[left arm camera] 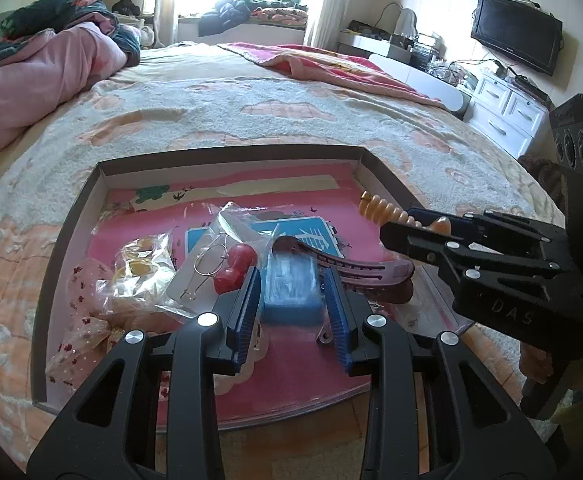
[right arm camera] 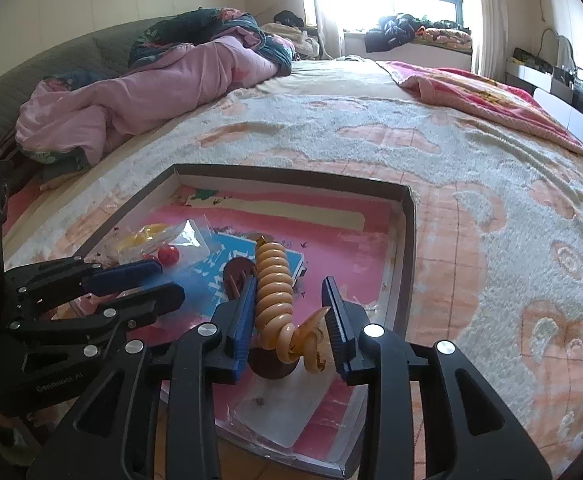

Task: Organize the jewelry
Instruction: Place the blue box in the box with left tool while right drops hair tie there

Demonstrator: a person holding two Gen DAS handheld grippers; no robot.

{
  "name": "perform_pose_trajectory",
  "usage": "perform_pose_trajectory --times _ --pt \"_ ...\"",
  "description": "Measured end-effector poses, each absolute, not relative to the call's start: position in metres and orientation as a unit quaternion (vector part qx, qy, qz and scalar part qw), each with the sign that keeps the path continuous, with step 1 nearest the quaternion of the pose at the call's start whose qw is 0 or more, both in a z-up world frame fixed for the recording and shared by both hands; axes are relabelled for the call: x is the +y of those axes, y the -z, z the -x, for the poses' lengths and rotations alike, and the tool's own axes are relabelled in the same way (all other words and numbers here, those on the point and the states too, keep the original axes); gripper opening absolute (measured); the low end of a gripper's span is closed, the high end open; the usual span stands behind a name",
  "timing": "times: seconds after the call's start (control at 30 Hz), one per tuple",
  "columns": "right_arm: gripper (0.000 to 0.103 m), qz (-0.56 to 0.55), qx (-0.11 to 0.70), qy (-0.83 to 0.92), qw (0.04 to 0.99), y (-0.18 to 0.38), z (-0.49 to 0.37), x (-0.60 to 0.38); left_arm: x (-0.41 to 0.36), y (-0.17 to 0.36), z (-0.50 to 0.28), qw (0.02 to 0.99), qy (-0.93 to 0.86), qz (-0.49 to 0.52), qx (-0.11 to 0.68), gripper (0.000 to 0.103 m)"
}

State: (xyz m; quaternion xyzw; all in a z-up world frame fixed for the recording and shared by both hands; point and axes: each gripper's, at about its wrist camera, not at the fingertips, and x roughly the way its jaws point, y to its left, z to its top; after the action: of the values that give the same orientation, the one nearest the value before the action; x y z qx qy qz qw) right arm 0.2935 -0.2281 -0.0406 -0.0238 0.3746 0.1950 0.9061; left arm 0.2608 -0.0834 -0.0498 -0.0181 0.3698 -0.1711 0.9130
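Observation:
A shallow dark-rimmed box (left arm camera: 67,216) with a pink lining lies on the bed. In it lie a blue packet (left arm camera: 290,284), a maroon hair clip (left arm camera: 355,264), a red bead piece with wire hoops (left arm camera: 235,268), a clear bag of yellow rings (left arm camera: 139,268) and a spotted bow (left arm camera: 83,320). My left gripper (left arm camera: 291,304) is open with the blue packet between its fingers. My right gripper (right arm camera: 287,316) is open around an orange spiral hair clip (right arm camera: 273,292), which also shows in the left wrist view (left arm camera: 383,206). Whether either touches is unclear.
The box (right arm camera: 409,240) sits near the front of a fluffy peach-and-white bedspread (left arm camera: 251,120). A pink quilt (left arm camera: 31,76) is heaped at the far left. White drawers (left arm camera: 507,108) and a TV (left arm camera: 515,32) stand to the right.

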Motion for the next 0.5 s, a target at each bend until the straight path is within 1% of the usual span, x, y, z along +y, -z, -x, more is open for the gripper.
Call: perform_pose_trajectory --times 0.2,0.43,0.5 --pt "0.041 0.009 0.379 -0.192 0.905 0.042 -0.292 -0.236 -0.084 0.049 -0.26 0.913 0.173 0.017 0.37 0.025" --pt "0.044 0.001 0.372 -0.193 0.908 0.036 -0.287 -0.242 -0.086 0.048 -0.259 0.913 0.174 0.015 0.369 0.025" --pt "0.05 -0.001 0.366 -0.192 0.911 0.032 -0.284 -0.244 -0.086 0.048 -0.258 0.913 0.174 0.014 0.368 0.025"
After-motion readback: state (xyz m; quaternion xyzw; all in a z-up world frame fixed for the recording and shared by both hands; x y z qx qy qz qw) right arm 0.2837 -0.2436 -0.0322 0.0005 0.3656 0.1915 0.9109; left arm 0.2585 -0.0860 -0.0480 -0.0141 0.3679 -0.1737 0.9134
